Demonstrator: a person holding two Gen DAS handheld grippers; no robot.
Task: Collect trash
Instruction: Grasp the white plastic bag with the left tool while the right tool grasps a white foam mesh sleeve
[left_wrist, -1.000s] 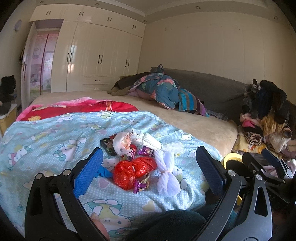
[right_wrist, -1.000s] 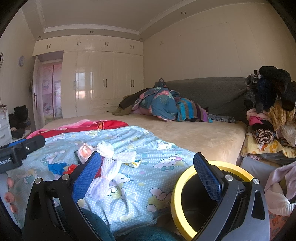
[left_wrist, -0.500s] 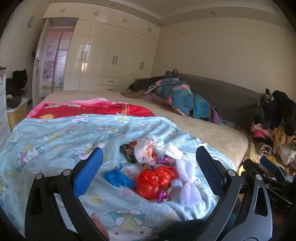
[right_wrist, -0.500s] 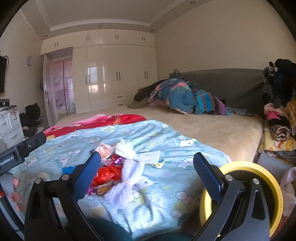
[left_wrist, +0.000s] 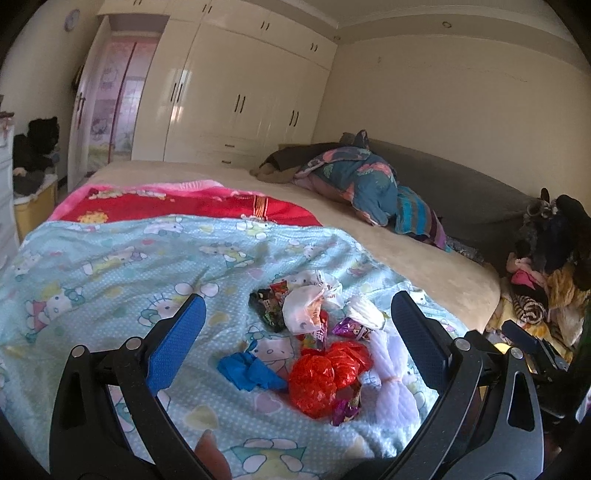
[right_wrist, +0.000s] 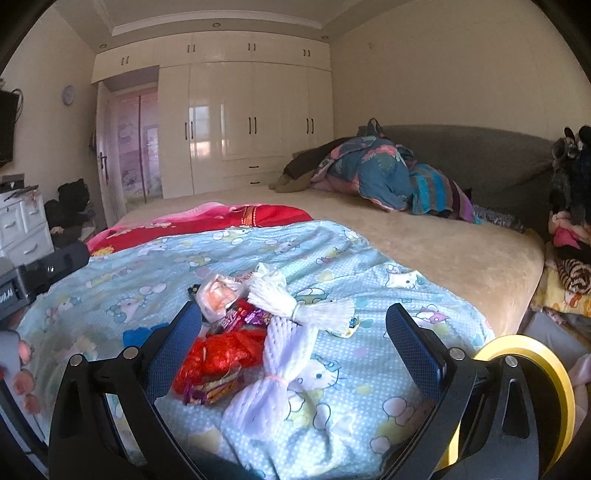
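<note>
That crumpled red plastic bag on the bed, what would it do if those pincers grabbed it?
The red plastic bag looks thin and crinkled, so it would probably squash flat and hang limp. It seems very light. Its glossy film may slip, and the wrappers beside it might get dragged along.

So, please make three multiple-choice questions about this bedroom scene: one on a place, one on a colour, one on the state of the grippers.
1. Where does the trash pile lie?
A. on the light blue cartoon blanket
B. on the floor by the wardrobe
C. inside the bin

2. What colour is the rim of the bin beside the bed?
A. green
B. yellow
C. white

3. How do the left gripper and right gripper stand?
A. both shut on wrappers
B. one open, one shut
C. both open, holding nothing

Answers: 1 A, the wrappers and bags rest on the blanket. 2 B, the ring at the lower right of the right wrist view is yellow. 3 C, each pair of blue pads stands wide apart with nothing between them.
</note>
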